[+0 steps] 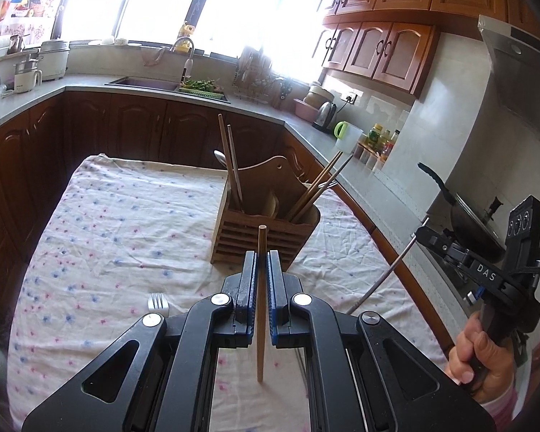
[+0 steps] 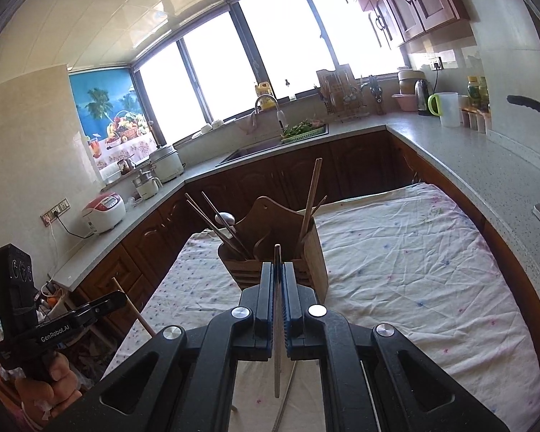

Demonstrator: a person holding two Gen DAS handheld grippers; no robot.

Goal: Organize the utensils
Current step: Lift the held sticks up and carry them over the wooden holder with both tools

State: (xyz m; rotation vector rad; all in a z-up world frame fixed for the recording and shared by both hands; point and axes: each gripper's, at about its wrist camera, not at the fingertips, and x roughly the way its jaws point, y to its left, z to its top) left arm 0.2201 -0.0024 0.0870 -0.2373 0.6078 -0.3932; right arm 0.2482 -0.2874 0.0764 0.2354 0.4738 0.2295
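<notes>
My left gripper (image 1: 262, 253) is shut on a wooden chopstick (image 1: 260, 324), held upright above the flowered cloth (image 1: 126, 223). Just beyond it stands the wooden utensil holder (image 1: 259, 237), with chopsticks leaning in its left and right compartments and a spoon (image 1: 219, 155) at its left. In the right wrist view my right gripper (image 2: 278, 264) is shut on a thin metal chopstick (image 2: 277, 352), in front of the holder (image 2: 306, 255). Each gripper shows in the other's view: the right one (image 1: 423, 232) with its metal chopstick (image 1: 385, 280), the left one (image 2: 120, 297) with its wooden chopstick (image 2: 135, 311).
A fork (image 1: 158, 304) lies on the cloth at the near left. A thin metal rod (image 2: 287, 392) lies on the cloth under the right gripper. Grey counters (image 2: 450, 151) with a sink (image 1: 144, 82), kettle (image 1: 325, 113) and jars surround the table; a pan (image 1: 464, 216) sits at the right.
</notes>
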